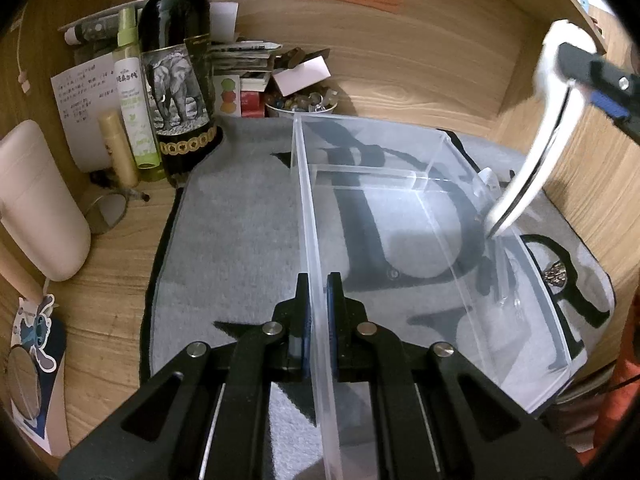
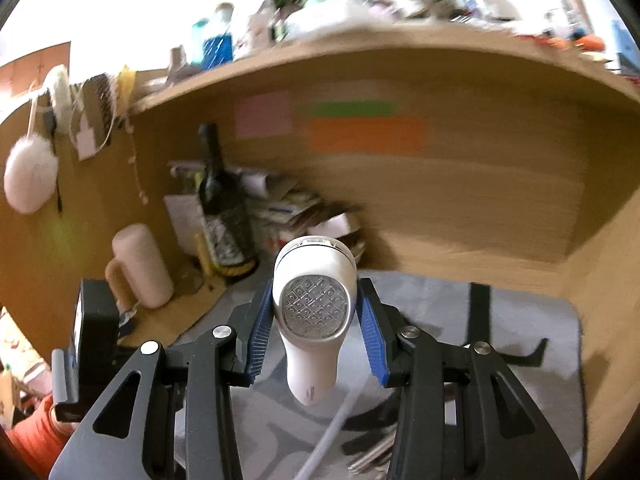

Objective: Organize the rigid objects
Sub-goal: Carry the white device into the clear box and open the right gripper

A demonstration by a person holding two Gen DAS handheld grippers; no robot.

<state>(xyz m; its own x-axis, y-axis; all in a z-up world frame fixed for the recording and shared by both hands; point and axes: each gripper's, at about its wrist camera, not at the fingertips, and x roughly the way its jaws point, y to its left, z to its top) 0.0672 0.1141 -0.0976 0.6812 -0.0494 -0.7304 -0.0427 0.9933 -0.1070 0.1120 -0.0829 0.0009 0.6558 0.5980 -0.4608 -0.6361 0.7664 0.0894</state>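
A clear plastic organizer box (image 1: 420, 216) with inner dividers sits on a grey mat (image 1: 232, 232). My left gripper (image 1: 318, 292) is shut on the box's near left wall. My right gripper (image 2: 314, 312) is shut on a white handheld fabric shaver (image 2: 314, 308) with a round metal mesh head. In the left wrist view the shaver (image 1: 532, 160) hangs tilted above the box's right side, its lower tip near the right wall. The right wrist view is motion-blurred.
A dark wine bottle (image 1: 176, 80), a green spray bottle (image 1: 134, 96), a pink tumbler (image 1: 36, 200), papers and a bowl of beads (image 1: 302, 102) crowd the desk's back left. Wooden desk walls enclose back and right. Metal cutlery (image 2: 368, 456) lies below the right gripper.
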